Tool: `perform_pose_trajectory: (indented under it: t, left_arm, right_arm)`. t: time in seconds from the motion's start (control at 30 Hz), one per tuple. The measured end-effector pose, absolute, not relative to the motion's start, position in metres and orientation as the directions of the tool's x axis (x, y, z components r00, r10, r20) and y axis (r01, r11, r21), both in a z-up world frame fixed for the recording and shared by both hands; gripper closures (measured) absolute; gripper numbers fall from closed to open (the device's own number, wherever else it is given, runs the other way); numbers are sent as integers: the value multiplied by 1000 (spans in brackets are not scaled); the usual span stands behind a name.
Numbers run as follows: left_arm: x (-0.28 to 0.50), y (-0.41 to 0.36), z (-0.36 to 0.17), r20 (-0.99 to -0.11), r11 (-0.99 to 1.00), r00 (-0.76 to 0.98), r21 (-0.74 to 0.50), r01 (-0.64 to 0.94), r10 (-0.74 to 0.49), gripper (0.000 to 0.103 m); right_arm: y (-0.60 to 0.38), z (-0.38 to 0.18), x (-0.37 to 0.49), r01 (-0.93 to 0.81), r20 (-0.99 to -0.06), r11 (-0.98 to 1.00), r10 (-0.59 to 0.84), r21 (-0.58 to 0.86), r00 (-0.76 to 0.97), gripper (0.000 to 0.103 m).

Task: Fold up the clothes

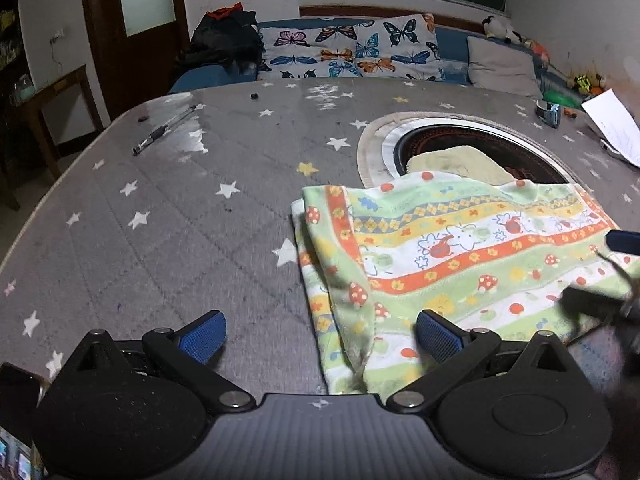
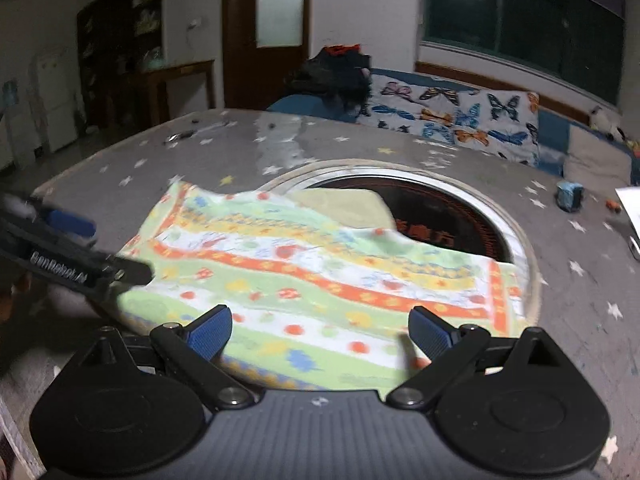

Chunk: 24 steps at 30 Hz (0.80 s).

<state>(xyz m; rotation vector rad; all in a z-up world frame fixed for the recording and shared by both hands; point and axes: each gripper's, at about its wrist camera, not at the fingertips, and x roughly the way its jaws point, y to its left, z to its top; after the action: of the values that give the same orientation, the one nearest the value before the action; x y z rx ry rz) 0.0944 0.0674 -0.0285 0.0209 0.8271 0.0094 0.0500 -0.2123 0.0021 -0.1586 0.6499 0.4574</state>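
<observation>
- The grey star-printed surface (image 1: 168, 216) carries a round dark inset (image 1: 460, 148) far right.
- The patterned cloth (image 1: 460, 248) lies flat, its far edge over the inset.
- Left tongs (image 1: 320, 338) and right tongs (image 2: 320, 332) gape wide, holding nothing.

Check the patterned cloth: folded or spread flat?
Partly folded: the cloth has its left edge doubled over, and the rest lies spread on the table.

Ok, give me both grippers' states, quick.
Left gripper: open, holding nothing, over the patterned cloth's left edge.
Right gripper: open, holding nothing, above the cloth.
</observation>
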Motion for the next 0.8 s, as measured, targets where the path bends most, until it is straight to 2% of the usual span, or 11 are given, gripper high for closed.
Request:
perform_pose_trajectory:
  t: [0.1, 0.23, 0.3, 0.37, 0.43, 0.57, 0.6, 0.63, 0.7, 0.73, 0.8]
  left_arm:
    - [95, 69, -29, -738, 1000, 674, 21, 2, 14, 0]
    - [96, 69, -28, -735, 999, 677, 41, 4, 28, 0]
    - [100, 69, -26, -735, 999, 677, 49, -4, 39, 0]
    - [104, 69, -25, -735, 998, 677, 57, -11, 50, 0]
    - [109, 69, -23, -734, 998, 676, 65, -16, 59, 0]
    - [118, 71, -23, -737, 997, 672, 75, -20, 69, 0]
    - [120, 71, -23, -739, 997, 670, 76, -20, 70, 0]
    - [122, 72, -23, -740, 997, 669, 77, -21, 71, 0]
    - [125, 73, -25, -745, 997, 664, 71, -17, 64, 0]
    - [126, 73, -25, -748, 998, 661, 65, -13, 58, 0]
    - [125, 70, -27, -750, 998, 661, 60, 3, 43, 0]
  right_arm:
    - [-238, 5, 62, -372, -613, 928, 307, 22, 728, 8]
    - [-269, -1, 80, -300, -655, 954, 238, 17, 718, 21]
    - [-282, -1, 88, -257, -653, 966, 214, 30, 727, 23]
    - [-293, -1, 98, -219, -651, 974, 206, 63, 731, 30]
    - [-303, -4, 114, -188, -655, 976, 212, 108, 725, 46]
    - [-305, -10, 130, -190, -650, 974, 225, 125, 726, 58]
    - [-304, -11, 132, -192, -651, 973, 227, 125, 724, 66]
    - [-302, -12, 133, -195, -653, 973, 229, 125, 722, 78]
    - [-300, -13, 133, -194, -654, 973, 226, 122, 722, 85]
    - [-300, -13, 133, -190, -652, 975, 221, 118, 725, 95]
    - [-302, -10, 129, -183, -647, 975, 220, 125, 731, 97]
